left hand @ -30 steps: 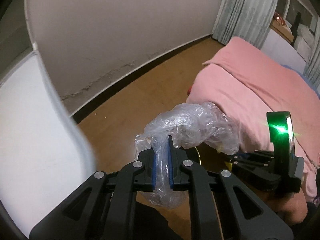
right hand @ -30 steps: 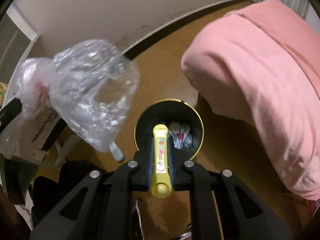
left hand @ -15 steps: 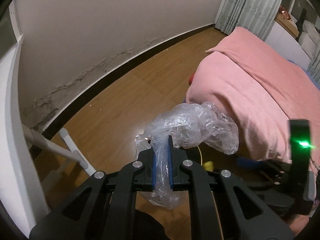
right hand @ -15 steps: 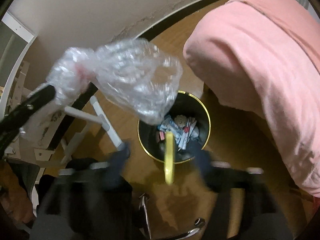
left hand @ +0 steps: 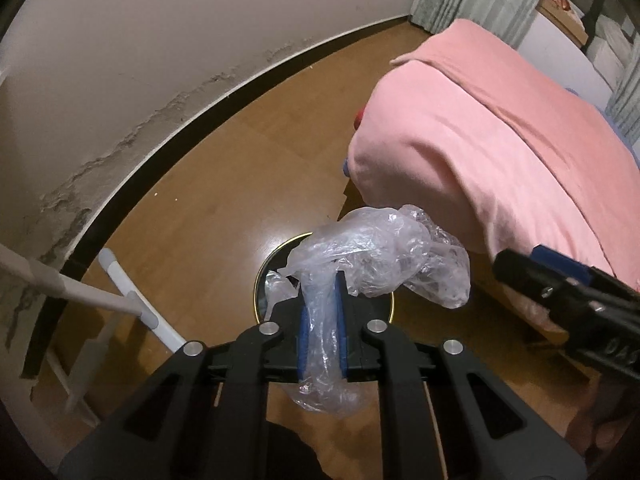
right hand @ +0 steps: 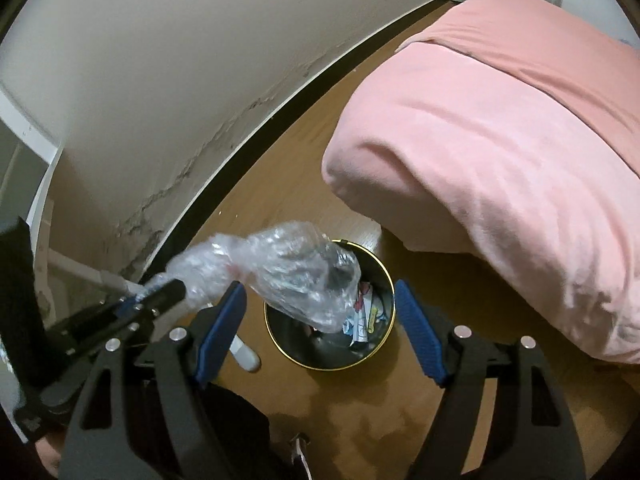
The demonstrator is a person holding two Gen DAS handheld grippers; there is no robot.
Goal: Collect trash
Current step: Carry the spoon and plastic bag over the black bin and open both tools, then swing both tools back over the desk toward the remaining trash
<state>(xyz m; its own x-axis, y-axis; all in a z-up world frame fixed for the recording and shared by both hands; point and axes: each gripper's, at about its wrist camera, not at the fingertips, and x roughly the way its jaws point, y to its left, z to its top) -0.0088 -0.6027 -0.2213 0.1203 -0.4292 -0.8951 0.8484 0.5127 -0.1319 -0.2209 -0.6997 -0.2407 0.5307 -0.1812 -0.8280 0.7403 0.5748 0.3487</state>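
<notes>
Left gripper (left hand: 320,296): blue pads, just eased slightly apart, pinch a crumpled clear plastic bag (left hand: 376,258), bulk trailing rightward above the round black gold-rimmed wastebasket (right hand: 384,280). Right gripper (right hand: 320,320): jaws wide, empty, framing that bin; its wrappers' print is illegible. Beyond: wooden floor (left hand: 224,184), pink blanket-covered bed (right hand: 500,152), cut off at right.

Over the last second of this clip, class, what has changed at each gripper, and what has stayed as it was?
The right gripper opened and dropped its yellow item into the bin. The left gripper carried the plastic bag down over the bin, jaws just easing open around it. The pink blanket is unchanged.
</notes>
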